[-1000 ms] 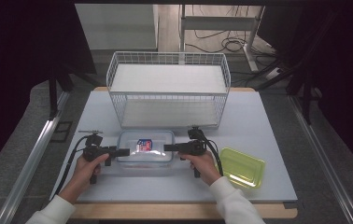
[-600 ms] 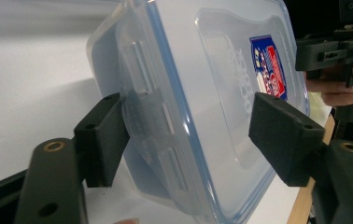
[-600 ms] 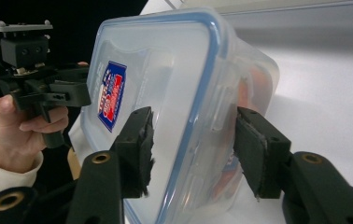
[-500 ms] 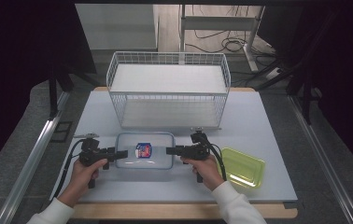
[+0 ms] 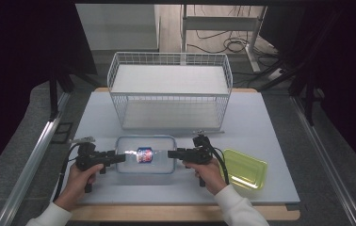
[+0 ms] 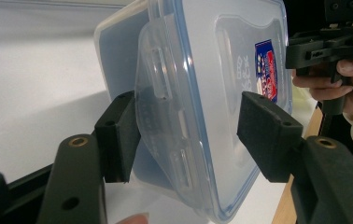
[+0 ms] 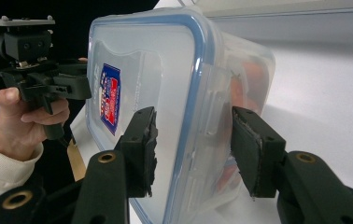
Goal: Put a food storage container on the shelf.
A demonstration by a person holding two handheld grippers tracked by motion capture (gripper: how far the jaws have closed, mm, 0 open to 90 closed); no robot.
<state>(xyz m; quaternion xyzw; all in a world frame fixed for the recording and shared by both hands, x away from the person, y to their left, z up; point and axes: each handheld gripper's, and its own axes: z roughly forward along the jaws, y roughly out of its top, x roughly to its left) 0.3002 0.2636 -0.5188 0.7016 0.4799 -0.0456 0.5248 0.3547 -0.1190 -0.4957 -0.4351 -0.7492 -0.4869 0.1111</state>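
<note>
Since a second ago the clear lidded container [image 5: 145, 155] has slid a little nearer the table's [image 5: 270, 122] front edge, and both grippers have been closing their jaws over its end flaps. The left gripper [image 5: 119, 157] is straddling the left end, one pad touching the flap, the other standing off the lid. The right gripper [image 5: 171, 153] is bracketing the right flap, contact unclear. The container is lying flat between wire basket [image 5: 169, 92] and front edge, green lid [image 5: 244, 168] near its right, bare table lying open to the left. A red-blue label [image 6: 265, 70] is showing on its blue-rimmed lid.
</note>
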